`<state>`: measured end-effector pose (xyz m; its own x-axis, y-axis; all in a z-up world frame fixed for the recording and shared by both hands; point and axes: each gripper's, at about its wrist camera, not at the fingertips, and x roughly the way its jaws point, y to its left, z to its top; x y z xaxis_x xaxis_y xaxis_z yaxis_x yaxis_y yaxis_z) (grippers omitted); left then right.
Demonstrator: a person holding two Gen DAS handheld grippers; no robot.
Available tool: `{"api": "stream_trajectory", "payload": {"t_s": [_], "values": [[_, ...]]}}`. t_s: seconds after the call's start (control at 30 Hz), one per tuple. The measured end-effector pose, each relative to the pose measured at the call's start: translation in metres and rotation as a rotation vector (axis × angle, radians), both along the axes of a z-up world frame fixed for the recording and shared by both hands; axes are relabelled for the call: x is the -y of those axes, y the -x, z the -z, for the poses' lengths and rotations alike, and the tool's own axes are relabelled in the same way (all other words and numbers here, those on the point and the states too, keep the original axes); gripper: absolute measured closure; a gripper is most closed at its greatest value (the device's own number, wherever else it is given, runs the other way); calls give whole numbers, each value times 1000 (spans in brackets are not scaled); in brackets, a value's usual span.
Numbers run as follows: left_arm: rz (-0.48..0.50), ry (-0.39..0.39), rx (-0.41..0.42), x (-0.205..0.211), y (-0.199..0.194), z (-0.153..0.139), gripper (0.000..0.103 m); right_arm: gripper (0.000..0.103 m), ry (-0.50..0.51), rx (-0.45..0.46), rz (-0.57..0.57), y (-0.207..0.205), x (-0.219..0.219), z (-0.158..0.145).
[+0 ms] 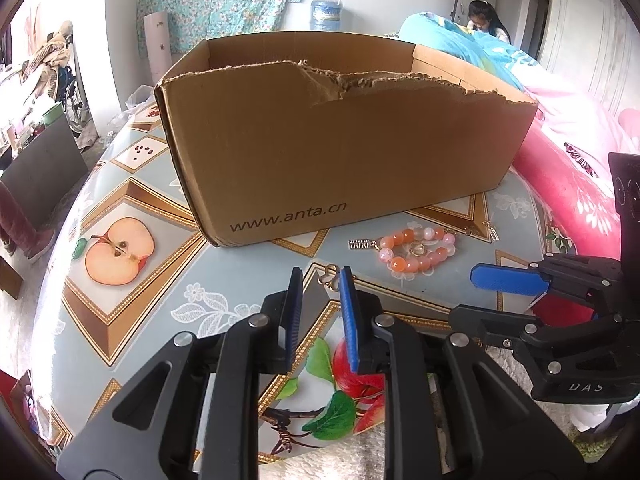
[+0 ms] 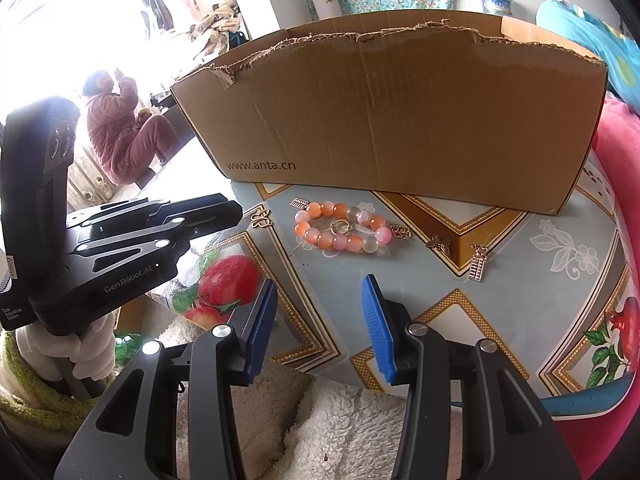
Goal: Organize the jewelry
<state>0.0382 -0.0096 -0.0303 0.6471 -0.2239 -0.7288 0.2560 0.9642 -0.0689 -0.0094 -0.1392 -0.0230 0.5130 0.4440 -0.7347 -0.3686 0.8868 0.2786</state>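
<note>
Left wrist view: left gripper (image 1: 319, 280) slightly parted, empty; right gripper (image 2: 318, 286) wider, empty; beaded bracelet (image 1: 418, 249) before cardboard box (image 1: 340, 152).

The right gripper (image 2: 318, 286) hovers with jaws apart and empty above the fruit-patterned worktop (image 2: 520, 276). Ahead lie a pink-and-orange bead bracelet (image 2: 344, 229) and gold charms (image 2: 478, 267), before a torn cardboard box (image 2: 400, 108). The left gripper (image 2: 224, 212) sits left.
</note>
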Motion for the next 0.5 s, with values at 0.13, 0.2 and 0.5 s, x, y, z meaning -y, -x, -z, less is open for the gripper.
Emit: {"api": "stream_trajectory", "payload": {"t_s": [0.13,0.2,0.5], "values": [[10,0,-3,1,2,-1,79,59,-6,0,-3,0,1,0],[13,10,-12,1,1,0,79,59,-15,-2,-3,0,2,0],[27,45,-54,7,-13,10,79,59,-24,0,-8,0,4,1]]}}
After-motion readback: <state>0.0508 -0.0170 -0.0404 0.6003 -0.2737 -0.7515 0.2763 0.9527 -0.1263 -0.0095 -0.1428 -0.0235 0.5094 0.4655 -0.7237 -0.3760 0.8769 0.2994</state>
